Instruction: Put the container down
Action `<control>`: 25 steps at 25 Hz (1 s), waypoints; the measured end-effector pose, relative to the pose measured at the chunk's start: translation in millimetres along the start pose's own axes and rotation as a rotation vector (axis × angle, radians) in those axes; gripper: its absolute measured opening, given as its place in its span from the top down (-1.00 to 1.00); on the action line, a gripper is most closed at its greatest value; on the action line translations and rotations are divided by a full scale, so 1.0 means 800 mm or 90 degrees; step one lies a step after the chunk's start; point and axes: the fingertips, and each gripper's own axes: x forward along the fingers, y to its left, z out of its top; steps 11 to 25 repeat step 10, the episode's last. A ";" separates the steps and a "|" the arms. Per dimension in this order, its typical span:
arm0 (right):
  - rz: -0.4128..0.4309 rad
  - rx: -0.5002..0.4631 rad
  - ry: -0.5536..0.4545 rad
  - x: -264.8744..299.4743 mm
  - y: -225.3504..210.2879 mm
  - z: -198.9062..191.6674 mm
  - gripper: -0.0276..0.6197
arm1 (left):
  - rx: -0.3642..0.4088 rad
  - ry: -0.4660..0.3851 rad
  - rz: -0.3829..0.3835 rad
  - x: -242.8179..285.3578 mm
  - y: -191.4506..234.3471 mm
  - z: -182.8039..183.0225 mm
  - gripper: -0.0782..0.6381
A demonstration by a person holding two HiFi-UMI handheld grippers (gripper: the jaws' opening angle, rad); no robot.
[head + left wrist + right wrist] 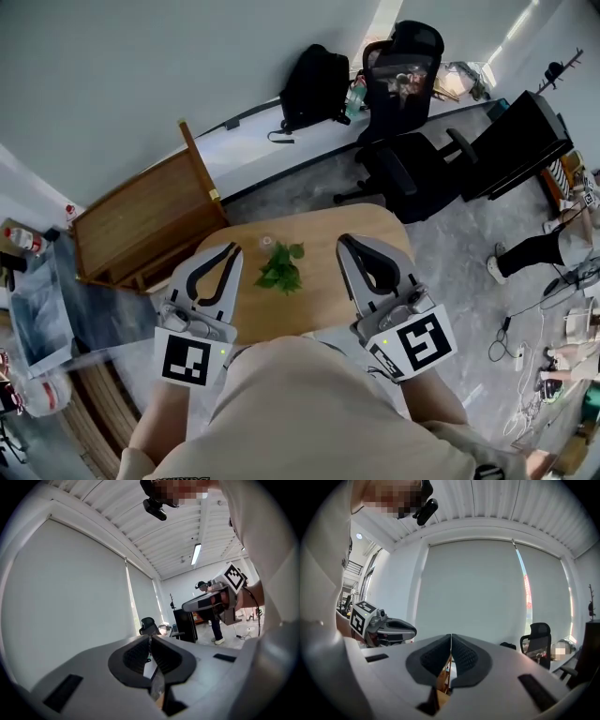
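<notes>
left gripper (229, 251): held raised over the left side of the table; its jaws are pressed together and nothing is caught between them.
small clear thing (266, 242): seen on the table top near the far edge, just beside the leaves. It is too small to be identified with certainty, but it is judged to be the container, already resting on the wood.
leaves (281, 269): a green sprig lying near the middle of the table, between the two grippers and touched by neither.
table (323, 305): small, round and wooden, set below both grippers.
right gripper (346, 244): held raised over the right side of the table; its jaws are closed tight and empty.
stage: the setting-down is judged to be finished, or not under way, since no container is carried.
risk, knocking: if either gripper is lowered or swung inward, the clear thing could be tipped or pushed off the near-by far edge, as it looks light and stands close to both jaw tips.
risk, snagging: the sprig could be dragged along by a closed jaw tip, and the clear thing shifted with it.
</notes>
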 end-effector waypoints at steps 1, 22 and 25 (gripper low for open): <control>0.000 0.001 0.001 0.001 0.000 0.000 0.92 | 0.000 -0.003 -0.002 0.001 0.000 0.002 0.73; -0.002 -0.010 -0.006 -0.003 -0.001 0.009 0.92 | -0.015 0.000 -0.005 0.002 0.002 0.009 0.73; -0.002 -0.010 -0.006 -0.003 -0.001 0.009 0.92 | -0.015 0.000 -0.005 0.002 0.002 0.009 0.73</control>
